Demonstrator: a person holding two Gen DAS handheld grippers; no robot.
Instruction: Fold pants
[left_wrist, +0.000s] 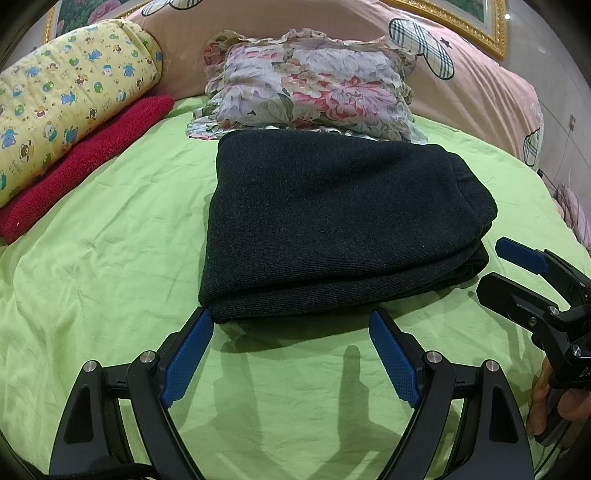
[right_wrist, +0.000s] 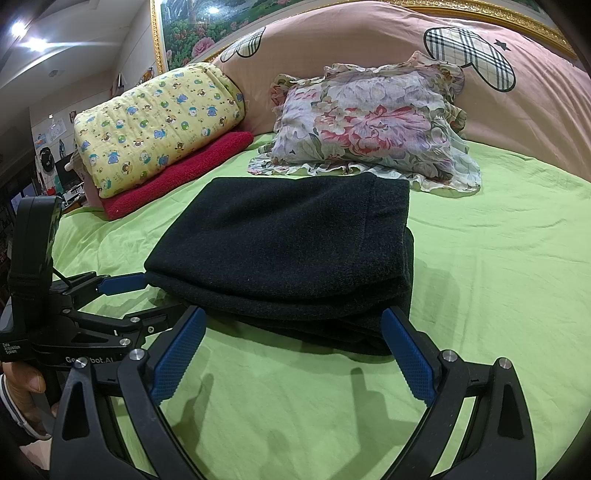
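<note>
The dark pants (left_wrist: 332, 229) lie folded into a thick rectangular stack in the middle of the bed, on the green sheet (left_wrist: 110, 258), with the layered fold edges showing along the near side and at the right end. My left gripper (left_wrist: 291, 325) sits low just in front of the stack's near edge with its jaws spread wide and nothing between them; the left blue pad (left_wrist: 188, 362) has its tip right at the near left corner of the pants, though I cannot tell whether it touches. My right gripper (right_wrist: 293, 325) is at the near right end of the stack, jaws also wide and empty, its right pad (right_wrist: 406, 354) close against the corner of the lower layers. Beyond the pants, at the far side, a floral pillow (left_wrist: 314, 88) leans on a pink quilt (left_wrist: 461, 92). At the far left a yellow cartoon-print blanket (left_wrist: 66, 96) rests on a folded red towel (left_wrist: 92, 166).
</note>
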